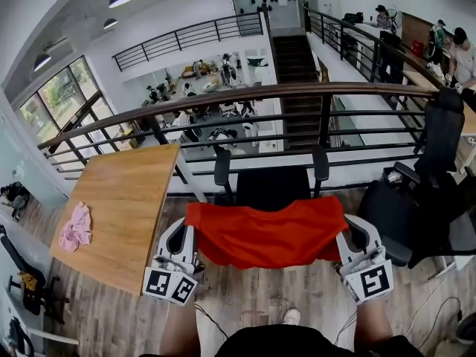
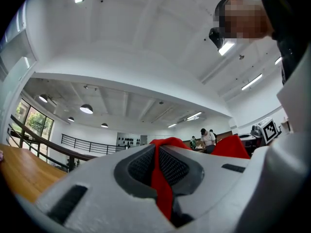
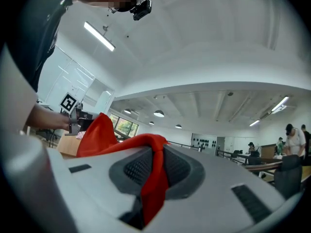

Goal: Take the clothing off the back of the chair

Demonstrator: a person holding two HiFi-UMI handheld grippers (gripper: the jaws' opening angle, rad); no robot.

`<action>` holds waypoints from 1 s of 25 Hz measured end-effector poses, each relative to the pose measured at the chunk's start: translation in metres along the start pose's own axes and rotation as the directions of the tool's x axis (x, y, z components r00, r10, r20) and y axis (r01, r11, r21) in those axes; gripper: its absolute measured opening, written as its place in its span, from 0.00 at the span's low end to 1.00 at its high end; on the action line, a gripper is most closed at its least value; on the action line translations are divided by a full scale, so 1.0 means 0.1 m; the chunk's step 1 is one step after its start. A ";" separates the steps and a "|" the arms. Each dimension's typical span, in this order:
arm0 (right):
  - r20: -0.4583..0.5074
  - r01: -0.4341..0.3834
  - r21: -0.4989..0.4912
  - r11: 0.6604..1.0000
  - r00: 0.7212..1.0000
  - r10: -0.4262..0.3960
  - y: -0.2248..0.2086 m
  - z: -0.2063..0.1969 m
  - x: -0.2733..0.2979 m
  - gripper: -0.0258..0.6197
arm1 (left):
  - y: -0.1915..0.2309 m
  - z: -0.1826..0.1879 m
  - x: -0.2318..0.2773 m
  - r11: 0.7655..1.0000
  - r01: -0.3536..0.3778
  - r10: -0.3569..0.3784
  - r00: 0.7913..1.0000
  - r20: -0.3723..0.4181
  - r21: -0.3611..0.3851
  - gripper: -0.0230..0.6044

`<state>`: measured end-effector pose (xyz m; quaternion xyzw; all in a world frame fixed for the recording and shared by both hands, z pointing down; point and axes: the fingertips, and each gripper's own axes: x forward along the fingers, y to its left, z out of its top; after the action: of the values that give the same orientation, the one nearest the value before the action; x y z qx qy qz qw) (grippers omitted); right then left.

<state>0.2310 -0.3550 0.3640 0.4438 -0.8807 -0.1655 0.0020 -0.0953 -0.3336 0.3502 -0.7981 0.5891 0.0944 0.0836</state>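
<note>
- Black metal railing point(image 1: 245, 114) with a brown handrail runs across the head view just beyond the black office chair point(image 1: 271, 184), on the side away from the person.
- Left of that chair stands a wooden table point(image 1: 119, 199), its long edge slanting towards the person.
- Right of that chair and close to it sits a second black chair point(image 1: 439, 192) with a tall back and headrest.
- The office chair itself stands in the middle of the head view, its two armrests rising at either side of a dark middle part.
- The red garment point(image 1: 268, 233) hangs spread wide on the near side of that chair, between it and the person, and hides the chair's lower part. Whether the cloth touches the chair back I cannot tell.
- The left gripper point(image 1: 190, 227) is at the chair's near left. In the left gripper view its jaws are pressed together on a fold of the red garment point(image 2: 163, 188), which rises between the ribbed pads.
- The right gripper point(image 1: 346, 230) is at the chair's near right. In the right gripper view its jaws are likewise clamped on a bunched corner of the red garment point(image 3: 154, 183), and the cloth drapes away over the upper jaw.
- A small pink cloth point(image 1: 75, 227) lies crumpled on the table, well to the left of the chair.
</note>
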 end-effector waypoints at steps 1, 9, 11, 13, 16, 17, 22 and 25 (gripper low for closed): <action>0.002 0.005 0.001 1.000 1.000 -0.005 0.04 0.04 -0.03 0.12 | -0.02 0.05 -0.04 1.000 0.008 -0.008 1.000 0.007 -0.001 0.08; -0.012 0.031 -0.031 0.999 0.999 -0.031 0.42 0.23 -0.28 0.12 | -0.05 0.26 -0.43 0.999 0.036 -0.036 0.999 0.032 0.012 0.08; -0.033 0.031 -0.029 0.999 0.999 -0.032 0.50 0.25 -0.34 0.12 | -0.06 0.25 -0.53 0.999 0.038 -0.039 0.999 0.024 0.012 0.08; -0.037 0.033 -0.039 0.999 0.999 -0.034 0.58 0.28 -0.41 0.12 | -0.09 0.24 -0.63 0.999 0.041 -0.041 0.999 0.014 0.004 0.08; -0.059 0.032 -0.034 0.999 0.998 -0.033 0.75 0.27 -0.53 0.12 | -0.11 0.20 -0.82 0.999 0.043 -0.043 0.999 0.000 -0.015 0.08; -0.067 0.030 -0.027 0.999 0.997 -0.032 0.81 0.27 -0.57 0.12 | -0.11 0.17 -0.89 0.999 0.043 -0.044 0.999 -0.008 -0.022 0.08; -0.077 0.029 -0.026 0.999 0.997 -0.031 0.99 0.24 -0.76 0.12 | -0.22 -0.02 -1.17 0.997 0.052 -0.056 0.997 -0.059 -0.065 0.08; -0.091 0.018 0.010 1.000 0.996 -0.017 1.12 0.08 -0.88 0.12 | -0.28 -0.19 -1.35 0.994 0.062 -0.070 0.993 -0.094 -0.085 0.08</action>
<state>0.1957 -0.2219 0.4014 0.4587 -0.8766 -0.1407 0.0381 -0.1067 -0.2059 0.4032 -0.8234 0.5616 0.0770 0.0253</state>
